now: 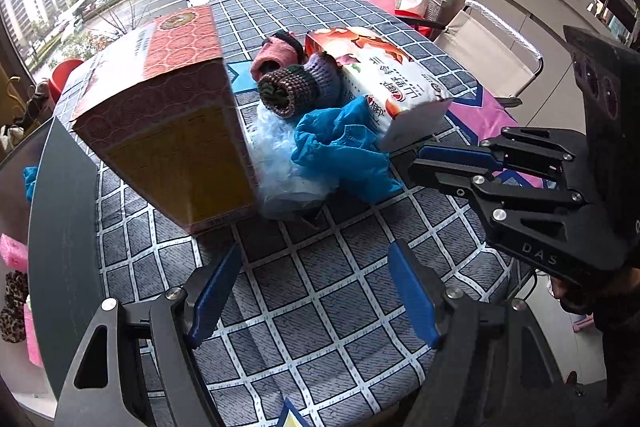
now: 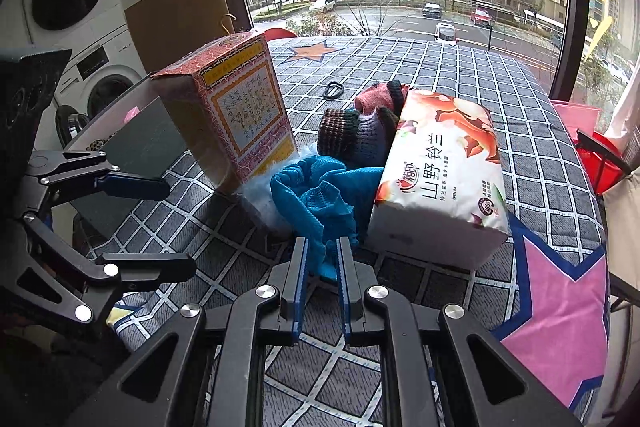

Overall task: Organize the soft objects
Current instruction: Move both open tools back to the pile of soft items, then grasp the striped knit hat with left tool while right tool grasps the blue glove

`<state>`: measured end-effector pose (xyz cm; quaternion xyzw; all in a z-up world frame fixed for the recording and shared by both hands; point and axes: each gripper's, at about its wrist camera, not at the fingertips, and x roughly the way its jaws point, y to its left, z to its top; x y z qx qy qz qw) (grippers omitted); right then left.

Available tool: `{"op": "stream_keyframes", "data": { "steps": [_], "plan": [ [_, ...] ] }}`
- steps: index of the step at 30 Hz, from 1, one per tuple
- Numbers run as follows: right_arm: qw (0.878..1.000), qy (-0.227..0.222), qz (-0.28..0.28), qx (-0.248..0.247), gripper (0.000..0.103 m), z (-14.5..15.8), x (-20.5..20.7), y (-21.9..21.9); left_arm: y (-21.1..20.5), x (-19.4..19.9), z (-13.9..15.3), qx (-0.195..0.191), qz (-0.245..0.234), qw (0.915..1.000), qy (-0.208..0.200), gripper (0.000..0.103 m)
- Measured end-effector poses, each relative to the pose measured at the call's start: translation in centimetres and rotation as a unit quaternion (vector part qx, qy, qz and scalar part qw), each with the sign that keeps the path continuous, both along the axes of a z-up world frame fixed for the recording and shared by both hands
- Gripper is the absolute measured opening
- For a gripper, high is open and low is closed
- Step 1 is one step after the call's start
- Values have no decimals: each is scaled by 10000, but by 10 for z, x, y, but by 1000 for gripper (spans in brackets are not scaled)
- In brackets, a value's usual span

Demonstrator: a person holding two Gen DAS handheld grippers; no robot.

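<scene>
A crumpled blue cloth (image 1: 340, 147) (image 2: 316, 195) lies on the checked tablecloth (image 1: 320, 307) (image 2: 540, 155) in front of a pile. My right gripper (image 2: 322, 259) (image 1: 416, 167) is shut on the cloth's near edge, with blue fabric pinched between the pads. Behind it lie a brown-and-purple knitted piece (image 1: 296, 87) (image 2: 352, 135) and a pink knitted piece (image 1: 276, 57) (image 2: 376, 97). A tissue pack (image 1: 392, 83) (image 2: 436, 179) leans to the right of them. My left gripper (image 1: 314, 291) (image 2: 176, 227) is open over bare tablecloth, nothing between its fingers.
A tall patterned carton (image 1: 168, 107) (image 2: 236, 115) stands left of the pile, with crinkled clear plastic (image 1: 276, 155) at its foot. A black hair tie (image 2: 334, 91) lies further back. A grey board (image 1: 64, 207), pink foam and leopard scrunchies (image 1: 14, 303) sit at the left edge.
</scene>
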<state>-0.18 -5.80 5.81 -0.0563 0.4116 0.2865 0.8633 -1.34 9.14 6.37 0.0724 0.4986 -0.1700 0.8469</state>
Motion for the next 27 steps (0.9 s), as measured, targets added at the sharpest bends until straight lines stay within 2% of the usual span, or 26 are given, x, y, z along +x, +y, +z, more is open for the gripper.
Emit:
{"op": "stream_keyframes", "data": {
  "steps": [4,6,7,8,15,18,21,25,26,27],
  "plan": [
    [9994,-77,288,-155,16,-1,11,12,-2,1,-2,-6,17,10000,27,79],
    [9987,-128,428,-238,40,1,19,18,6,-1,-2,-36,109,9999,61,79],
    [9983,-160,484,-269,75,2,22,21,10,-2,-4,-40,163,9998,86,79],
    [9978,-288,530,-272,83,5,23,23,15,-2,-6,-38,226,9997,123,79],
    [9856,-853,1389,-457,83,25,28,46,31,-7,-21,-88,506,9981,331,79],
    [9687,-1002,2009,-1061,83,22,34,63,31,-9,-23,-57,503,9982,334,79],
    [9504,-808,2575,-1546,83,10,50,76,33,-13,-22,-91,510,9982,303,79],
    [9325,-209,3036,-1947,83,-19,71,86,40,-15,-21,-149,573,9978,307,79],
    [9311,-33,3077,-1958,82,-26,75,88,42,-15,-22,-148,590,9977,314,79],
    [9305,132,3079,-1978,71,-34,77,90,43,-15,-22,-148,607,9975,318,79]
  ]
}}
